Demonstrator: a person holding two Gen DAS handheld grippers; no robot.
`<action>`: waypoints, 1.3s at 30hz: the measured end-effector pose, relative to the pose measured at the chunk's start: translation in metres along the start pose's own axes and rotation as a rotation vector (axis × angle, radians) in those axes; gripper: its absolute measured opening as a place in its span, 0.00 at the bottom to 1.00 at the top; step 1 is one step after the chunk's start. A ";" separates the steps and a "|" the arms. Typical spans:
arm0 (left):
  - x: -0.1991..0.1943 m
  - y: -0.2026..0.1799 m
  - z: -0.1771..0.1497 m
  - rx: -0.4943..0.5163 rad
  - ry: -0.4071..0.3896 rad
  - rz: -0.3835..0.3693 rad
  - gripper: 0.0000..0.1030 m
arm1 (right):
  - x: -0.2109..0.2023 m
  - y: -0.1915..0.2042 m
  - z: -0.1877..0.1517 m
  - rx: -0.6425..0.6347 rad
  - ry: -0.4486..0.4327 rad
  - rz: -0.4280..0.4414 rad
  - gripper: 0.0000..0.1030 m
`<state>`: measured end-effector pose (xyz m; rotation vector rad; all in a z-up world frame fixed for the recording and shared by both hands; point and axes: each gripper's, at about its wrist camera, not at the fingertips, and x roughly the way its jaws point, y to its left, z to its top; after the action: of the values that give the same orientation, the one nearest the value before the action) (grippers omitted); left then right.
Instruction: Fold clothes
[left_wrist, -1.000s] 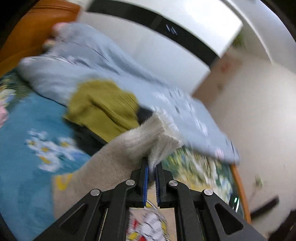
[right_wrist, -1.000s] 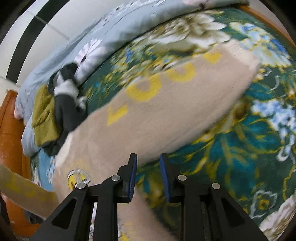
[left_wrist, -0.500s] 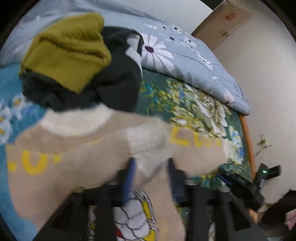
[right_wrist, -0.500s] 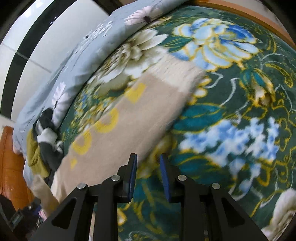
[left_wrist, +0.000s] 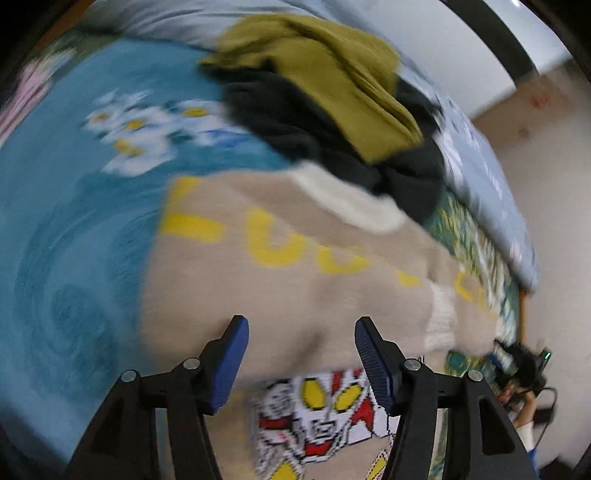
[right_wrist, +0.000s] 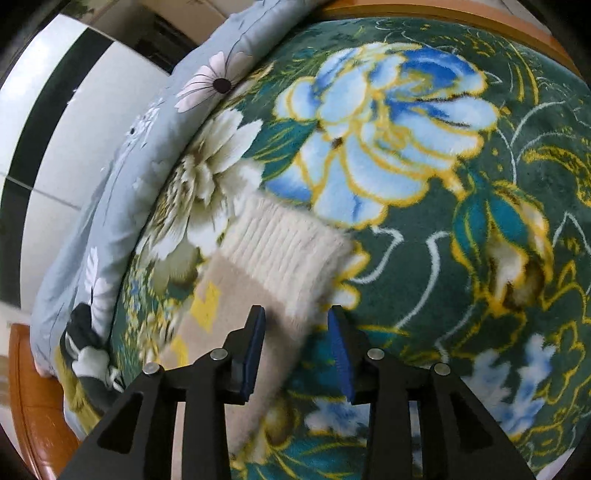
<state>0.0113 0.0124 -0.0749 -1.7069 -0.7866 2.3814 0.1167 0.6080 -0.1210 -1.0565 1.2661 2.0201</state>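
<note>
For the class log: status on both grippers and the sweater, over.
Left gripper open above beige sweater. Right gripper open, straddling ribbed cuff. Clothes pile touches collar.

Left hand-held gripper (left_wrist: 301, 354) gapes empty above the beige sweater (left_wrist: 295, 280).

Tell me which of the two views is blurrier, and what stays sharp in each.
Left wrist view: blurrier, with motion smear across the beige sweater, the blue blanket and the clothes pile; only the left gripper is crisp. Right wrist view: mostly sharp, the floral blanket and the ribbed cuff clear, smear only near the right gripper. Both bend at the edges.
</note>
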 end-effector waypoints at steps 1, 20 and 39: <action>-0.005 0.010 0.000 -0.035 -0.012 -0.015 0.62 | 0.000 0.005 0.002 -0.005 -0.002 0.006 0.13; -0.062 0.126 0.006 -0.354 -0.177 -0.195 0.62 | -0.140 0.281 -0.194 -0.803 -0.006 0.477 0.10; -0.053 0.150 0.007 -0.470 -0.134 -0.348 0.62 | -0.016 0.311 -0.435 -1.192 0.420 0.252 0.23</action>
<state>0.0549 -0.1394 -0.0980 -1.3892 -1.6210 2.1976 0.0351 0.0824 -0.0652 -1.9684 0.2039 2.9054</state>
